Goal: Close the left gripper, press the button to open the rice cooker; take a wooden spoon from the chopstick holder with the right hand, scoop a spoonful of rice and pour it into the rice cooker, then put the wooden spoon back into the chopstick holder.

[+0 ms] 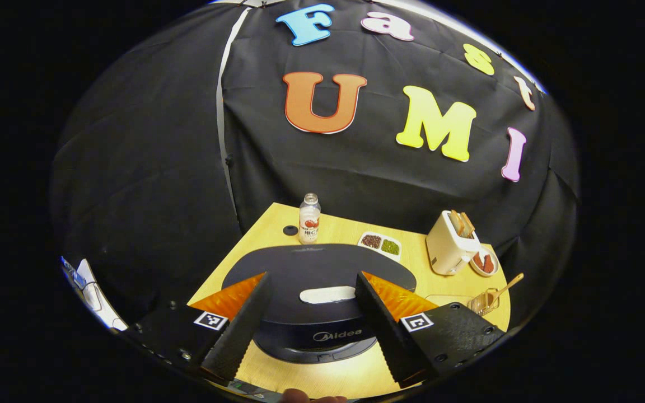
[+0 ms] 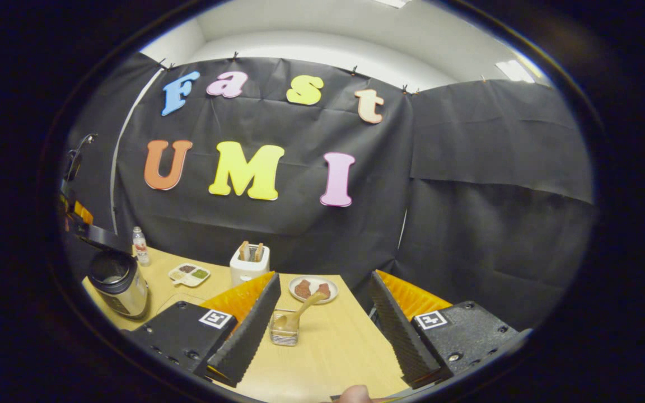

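In the left gripper view the left tongs (image 1: pixel 311 313) stand released above the dark rice cooker (image 1: pixel 322 280), lid down, its pale button (image 1: pixel 328 294) between the fingers. Behind it on the wooden surface (image 1: pixel 345 226) stand a bottle (image 1: pixel 309 218), a two-part dish (image 1: pixel 380 244) and a toaster (image 1: pixel 450 242).

The right gripper view shows the right tongs (image 2: pixel 325 324) released too, spread over the clear chopstick holder (image 2: pixel 285 328) with the wooden spoon (image 2: pixel 299 313) leaning in it; a plate (image 2: pixel 312 289) lies beyond. The rice cooker (image 2: pixel 118 280) sits far left there, partly cut off by the left gripper. The rice to scoop is hard to make out.
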`<state>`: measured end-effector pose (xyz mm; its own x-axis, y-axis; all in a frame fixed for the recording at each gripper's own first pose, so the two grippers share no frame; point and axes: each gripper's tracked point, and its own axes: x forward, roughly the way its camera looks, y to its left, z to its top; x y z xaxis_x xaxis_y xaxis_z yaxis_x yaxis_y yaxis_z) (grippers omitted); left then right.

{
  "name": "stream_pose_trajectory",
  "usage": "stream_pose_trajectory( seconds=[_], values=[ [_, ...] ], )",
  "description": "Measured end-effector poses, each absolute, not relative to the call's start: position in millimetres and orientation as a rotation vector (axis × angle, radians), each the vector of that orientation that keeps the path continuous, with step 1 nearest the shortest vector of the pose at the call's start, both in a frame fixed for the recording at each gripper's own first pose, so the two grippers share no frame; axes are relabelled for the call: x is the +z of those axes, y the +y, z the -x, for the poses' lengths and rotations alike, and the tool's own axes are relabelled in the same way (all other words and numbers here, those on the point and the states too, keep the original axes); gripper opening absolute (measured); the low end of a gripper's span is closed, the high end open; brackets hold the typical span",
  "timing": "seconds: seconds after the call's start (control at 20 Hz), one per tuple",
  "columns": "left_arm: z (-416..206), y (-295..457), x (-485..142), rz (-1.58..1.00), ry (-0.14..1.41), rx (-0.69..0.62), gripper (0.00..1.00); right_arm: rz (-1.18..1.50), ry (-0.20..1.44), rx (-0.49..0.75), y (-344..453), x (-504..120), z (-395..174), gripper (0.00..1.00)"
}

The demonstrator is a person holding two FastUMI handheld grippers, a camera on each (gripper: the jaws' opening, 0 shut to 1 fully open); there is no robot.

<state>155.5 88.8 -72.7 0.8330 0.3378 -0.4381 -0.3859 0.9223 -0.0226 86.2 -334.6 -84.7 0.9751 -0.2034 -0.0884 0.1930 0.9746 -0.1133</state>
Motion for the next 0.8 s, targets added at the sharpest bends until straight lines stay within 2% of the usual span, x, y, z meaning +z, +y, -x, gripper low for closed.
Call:
stream_pose_trajectory(
  seconds=[0.5,0.8],
  values=[
    [-131,75,-136,0.107,0.542,0.391,0.97,0.086,0.129,-0.173,-323,-91,-91,1.00],
    [-130,73,-151,0.102,0.572,0.409,0.98,0.101,0.140,-0.144,-320,-95,-96,1.00]
  ],
)
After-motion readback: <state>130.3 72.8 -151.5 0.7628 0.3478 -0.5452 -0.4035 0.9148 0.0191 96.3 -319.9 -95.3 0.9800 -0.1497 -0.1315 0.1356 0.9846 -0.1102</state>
